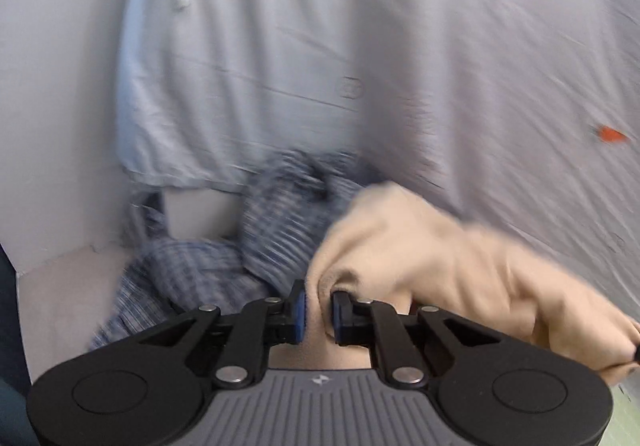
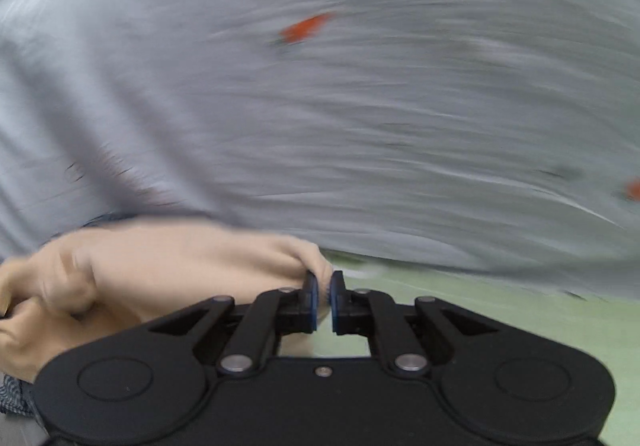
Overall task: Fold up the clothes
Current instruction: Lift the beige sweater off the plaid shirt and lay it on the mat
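Observation:
A beige garment (image 1: 432, 246) hangs stretched between my two grippers. My left gripper (image 1: 319, 304) is shut on one of its edges, with cloth pinched between the blue pads. In the right wrist view the same beige garment (image 2: 168, 270) runs off to the left, and my right gripper (image 2: 324, 298) is shut on its other corner. A crumpled blue-and-white checked shirt (image 1: 224, 258) lies under and left of the left gripper. A pale blue garment (image 1: 224, 66) lies flat beyond it. Both views are motion-blurred.
A grey sheet with small orange marks (image 2: 360, 106) covers most of the surface, and it also shows in the left wrist view (image 1: 520, 66). A green surface (image 2: 500, 310) shows below its edge. A white wall (image 1: 52, 106) stands at the left.

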`<move>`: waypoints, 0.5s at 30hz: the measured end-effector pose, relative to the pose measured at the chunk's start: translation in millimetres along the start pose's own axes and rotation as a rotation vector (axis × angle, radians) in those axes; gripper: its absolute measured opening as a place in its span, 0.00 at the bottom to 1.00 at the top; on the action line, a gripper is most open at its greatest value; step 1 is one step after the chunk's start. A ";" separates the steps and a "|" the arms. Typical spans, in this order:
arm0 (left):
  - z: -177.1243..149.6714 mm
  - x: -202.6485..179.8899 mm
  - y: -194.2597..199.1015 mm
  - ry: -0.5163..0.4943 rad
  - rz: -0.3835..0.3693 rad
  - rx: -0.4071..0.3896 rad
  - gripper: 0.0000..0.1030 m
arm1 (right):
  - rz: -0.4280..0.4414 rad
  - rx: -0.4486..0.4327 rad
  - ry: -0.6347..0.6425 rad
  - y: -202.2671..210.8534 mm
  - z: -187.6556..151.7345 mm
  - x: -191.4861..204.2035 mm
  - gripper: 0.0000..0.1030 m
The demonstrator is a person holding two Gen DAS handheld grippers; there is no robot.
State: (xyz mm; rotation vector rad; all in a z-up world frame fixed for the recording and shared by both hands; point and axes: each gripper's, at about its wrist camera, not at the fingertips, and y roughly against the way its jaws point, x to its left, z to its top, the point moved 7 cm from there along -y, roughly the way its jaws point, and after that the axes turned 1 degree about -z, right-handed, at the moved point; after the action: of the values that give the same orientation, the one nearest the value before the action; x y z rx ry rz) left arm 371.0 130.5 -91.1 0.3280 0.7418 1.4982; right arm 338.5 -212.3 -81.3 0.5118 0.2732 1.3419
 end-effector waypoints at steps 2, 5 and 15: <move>-24.2 -31.1 18.1 -0.034 -0.053 0.022 0.13 | -0.084 -0.009 -0.001 36.4 -14.4 -48.5 0.06; -78.6 -83.2 47.1 -0.095 -0.139 0.079 0.13 | -0.200 0.009 -0.028 99.0 -52.1 -126.6 0.06; -309.6 -218.8 144.6 -0.269 -0.355 0.395 0.14 | -0.563 0.222 -0.156 322.7 -223.2 -359.1 0.06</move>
State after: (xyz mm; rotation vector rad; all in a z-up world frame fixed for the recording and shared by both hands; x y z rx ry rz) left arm 85.5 -144.4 -178.5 0.6465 0.8273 0.9452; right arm -120.8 -472.2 -147.7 0.6633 0.4051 0.7243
